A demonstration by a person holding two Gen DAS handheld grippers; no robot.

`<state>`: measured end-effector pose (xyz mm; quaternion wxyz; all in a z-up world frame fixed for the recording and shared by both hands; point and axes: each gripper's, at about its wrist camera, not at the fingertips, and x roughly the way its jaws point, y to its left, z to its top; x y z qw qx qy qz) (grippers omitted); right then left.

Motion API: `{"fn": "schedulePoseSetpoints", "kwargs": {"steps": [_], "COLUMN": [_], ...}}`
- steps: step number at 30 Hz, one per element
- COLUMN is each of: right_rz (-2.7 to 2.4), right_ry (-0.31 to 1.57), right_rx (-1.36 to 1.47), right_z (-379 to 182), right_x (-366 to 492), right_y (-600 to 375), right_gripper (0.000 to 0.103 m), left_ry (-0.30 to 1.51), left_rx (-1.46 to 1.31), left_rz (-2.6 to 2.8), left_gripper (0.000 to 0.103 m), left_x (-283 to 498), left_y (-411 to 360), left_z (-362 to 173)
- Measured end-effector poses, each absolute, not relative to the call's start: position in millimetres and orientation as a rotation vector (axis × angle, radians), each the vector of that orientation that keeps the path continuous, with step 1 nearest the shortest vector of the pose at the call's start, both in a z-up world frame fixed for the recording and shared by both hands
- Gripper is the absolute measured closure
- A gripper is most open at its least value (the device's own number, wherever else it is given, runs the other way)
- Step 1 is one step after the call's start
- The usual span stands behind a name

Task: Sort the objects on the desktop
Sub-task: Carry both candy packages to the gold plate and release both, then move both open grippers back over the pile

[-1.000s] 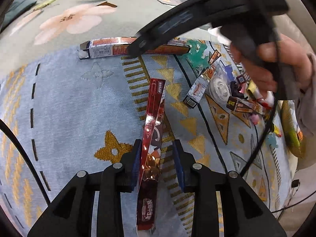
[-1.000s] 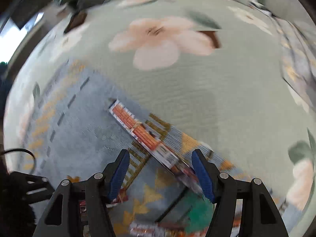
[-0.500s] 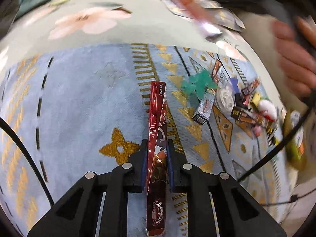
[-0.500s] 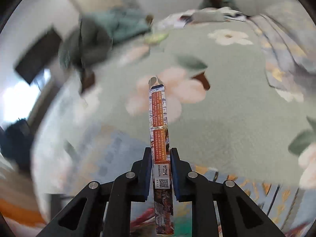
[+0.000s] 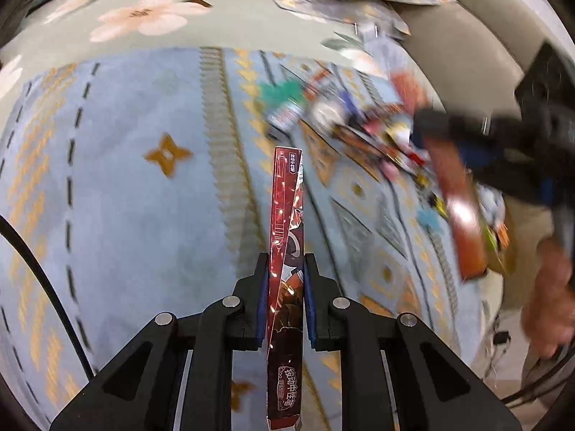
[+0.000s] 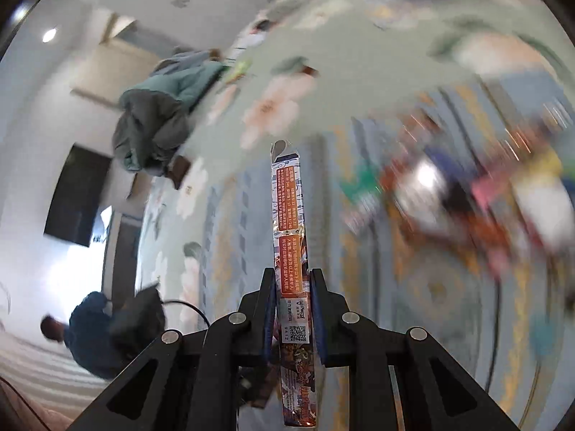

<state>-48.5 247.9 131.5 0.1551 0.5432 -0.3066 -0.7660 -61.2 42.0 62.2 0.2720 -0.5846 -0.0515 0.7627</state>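
Two grippers clamped — left gripper [image 5: 286, 269] red pack [image 5: 286, 215], right gripper [image 6: 291, 283] orange-labelled pack [image 6: 289, 222]

A pale blue rug [image 5: 136, 194] with gold stars and dashed lines lies on a sage-green floral carpet [image 5: 151, 21]. In the right wrist view, a dark wall-mounted screen [image 6: 77, 195] hangs on a white wall [image 6: 118, 0]; a round ceiling light [image 6: 48, 35] glows, and a teal-grey quilt [image 6: 161, 115] is heaped nearby.

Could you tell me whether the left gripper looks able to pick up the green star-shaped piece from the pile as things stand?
Probably not yet. The left gripper is shut on the dark red pen box, so its jaws are occupied. The green star-shaped piece lies uncovered on the blue mat ahead.
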Motion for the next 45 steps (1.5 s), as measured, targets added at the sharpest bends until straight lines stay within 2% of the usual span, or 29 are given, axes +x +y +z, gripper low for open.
{"fn": "schedulePoseSetpoints", "kwargs": {"steps": [3, 8, 16, 20, 24, 25, 26, 27, 28, 32, 37, 45], "right_rz": [-2.233, -2.387, -2.786, -2.992, -3.064, -3.049, -3.021, -2.986, -2.953, -2.923, -2.742, -2.571], "right_ry": [-0.944, -0.946, -0.923, -0.959, -1.062, -1.115, -1.148, -1.165, -1.186, -1.228, -1.245, -1.071], "right_rx": [1.611, 1.660, 1.679, 1.656, 1.675, 1.667, 1.665, 1.698, 1.734, 1.713, 1.766, 1.760], "right_z": [132.3, 153.6, 210.5, 239.7, 244.2, 239.3, 233.1, 226.3, 220.2, 213.0, 190.4, 186.1], "right_x": [-5.6, 54.1, 133.4, 158.1, 165.2, 164.4, 162.5, 161.3, 161.7, 182.0, 193.7, 176.1], "right_y": [266.2, 311.0, 433.5, 504.7, 567.5, 583.1, 594.5, 602.7, 609.4, 621.6, 606.5, 535.6], "right_gripper": [0.085, 0.085, 0.085, 0.085, 0.085, 0.084, 0.081, 0.063, 0.053, 0.050, 0.049, 0.049], "left_ry": [-0.118, -0.030, 0.093, 0.082, 0.085, 0.091, 0.091, 0.083, 0.080, -0.007, -0.019, -0.158], "left_rx": [-1.566, -1.491, -1.298, -1.211, -1.135, -1.110, -1.109, -1.136, -1.199, -1.365, -1.484, -1.681], "left_rz": [2.002, 1.948, 1.828, 1.788, 1.789, 1.794, 1.797, 1.802, 1.797, 1.748, 1.758, 1.789], "left_gripper": [0.089, 0.089, 0.089, 0.089, 0.089, 0.086, 0.078, 0.062, 0.059, 0.059, 0.059, 0.059], "left_x": [-34.8, -4.5, 30.1, 41.7, 45.5, 44.7, 44.6, 40.8, 37.0, 32.8, 45.9, 64.7], "left_y": [59.4, 110.2, 252.0, 329.0, 396.4, 417.8, 428.6, 442.9, 453.1, 451.5, 420.3, 349.9], "left_z": [70.8, 92.6, 145.6, 168.4, 178.7, 177.2, 174.9, 166.1, 155.1, 129.8, 114.1, 87.1]}}
